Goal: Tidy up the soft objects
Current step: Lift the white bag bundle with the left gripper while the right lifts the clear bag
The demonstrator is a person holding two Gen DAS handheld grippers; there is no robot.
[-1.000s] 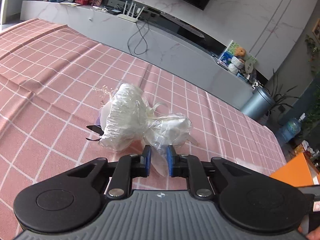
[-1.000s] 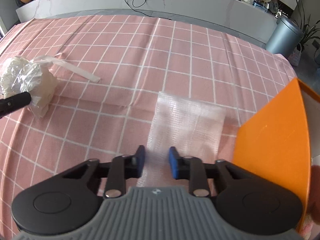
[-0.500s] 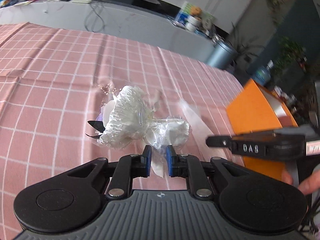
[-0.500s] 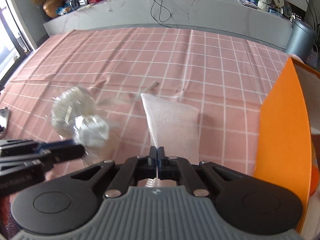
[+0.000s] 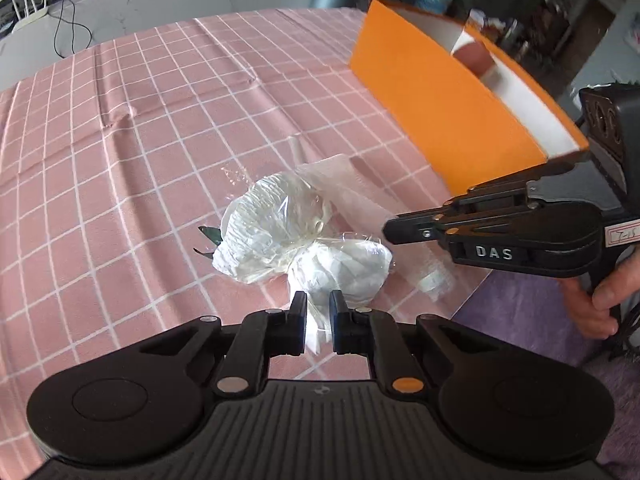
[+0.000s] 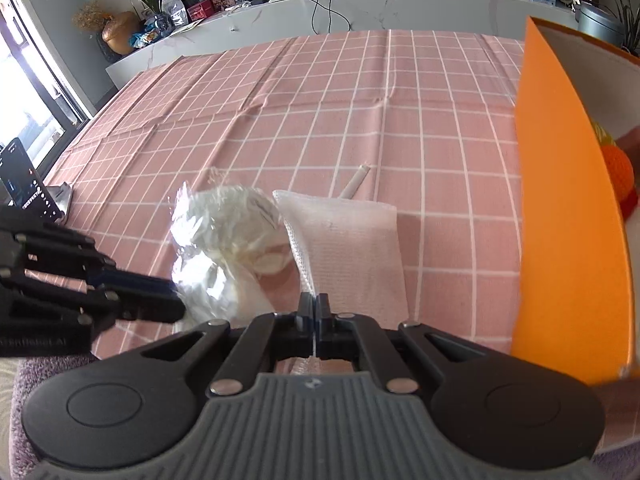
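Note:
My left gripper [image 5: 318, 304] is shut on the tail of a white wrapped bundle in clear plastic [image 5: 280, 232] and holds it above the pink checked cloth. The bundle also shows in the right wrist view [image 6: 224, 236], with the left gripper [image 6: 176, 304] at its lower left. My right gripper [image 6: 316, 312] is shut on the near edge of a clear bubble-wrap bag [image 6: 348, 248], lifted at that edge. In the left wrist view the right gripper [image 5: 390, 230] sits just right of the bundle, with the bag [image 5: 348, 188] behind.
An open orange box [image 5: 448, 96] stands at the table's right; it also shows in the right wrist view [image 6: 568, 208], with an orange soft toy [image 6: 618, 172] inside. A white stick [image 6: 356, 180] lies on the cloth. A phone on a stand [image 6: 24, 184] is far left.
My right gripper closed on the bubble-wrap bag and lifted its edge. My left gripper carried the bundle rightward toward the bag and the orange box.

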